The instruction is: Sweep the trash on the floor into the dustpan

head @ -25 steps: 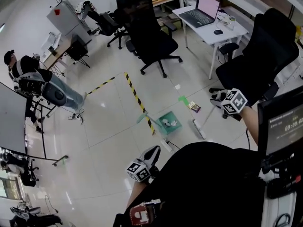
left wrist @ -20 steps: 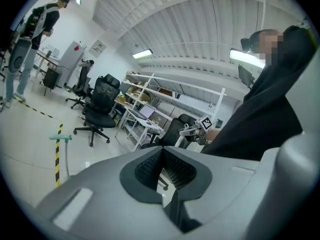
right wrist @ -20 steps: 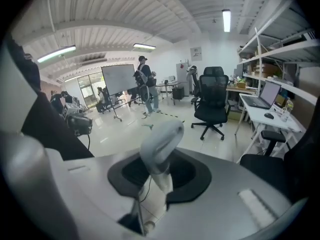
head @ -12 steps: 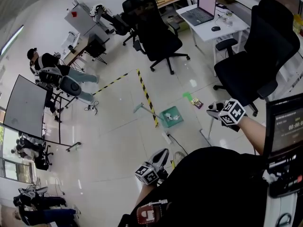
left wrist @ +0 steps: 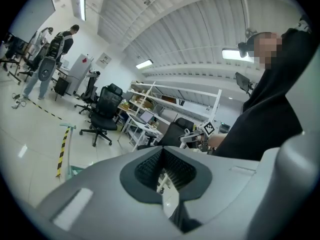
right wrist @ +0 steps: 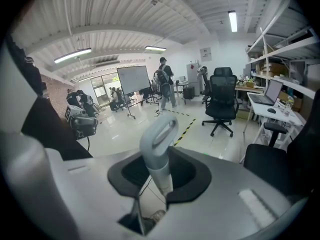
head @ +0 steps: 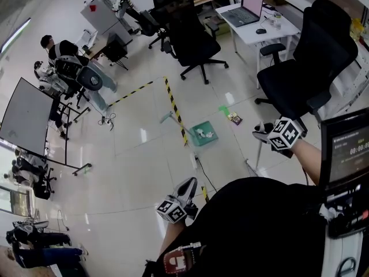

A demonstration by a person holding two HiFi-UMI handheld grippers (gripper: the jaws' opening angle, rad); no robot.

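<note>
The green dustpan (head: 203,135) lies on the white floor with pale trash inside, its long handle (head: 168,118) pointing up-left. A green scrap (head: 223,108) and a dark wrapper (head: 234,118) lie just right of it. My right gripper (head: 263,133) (right wrist: 157,176) is shut on the grey broom handle (right wrist: 159,139); the thin shaft (head: 258,153) runs down to the brush near my body. My left gripper (head: 189,183) (left wrist: 161,171) hangs low in front of me, jaws together and nothing between them. The dustpan handle (left wrist: 67,129) also shows in the left gripper view.
Yellow-black tape (head: 175,115) crosses the floor beside the dustpan. A cable (head: 203,176) trails toward me. Black office chairs (head: 302,74) (head: 193,42) and a white desk with a laptop (head: 253,22) stand behind. People (head: 64,65) and a dark board (head: 26,123) are at the left.
The head view has swung, so the dustpan and trash sit slightly higher and farther off. My right gripper has shifted a little right, still holding the broom. The left gripper has barely moved.
</note>
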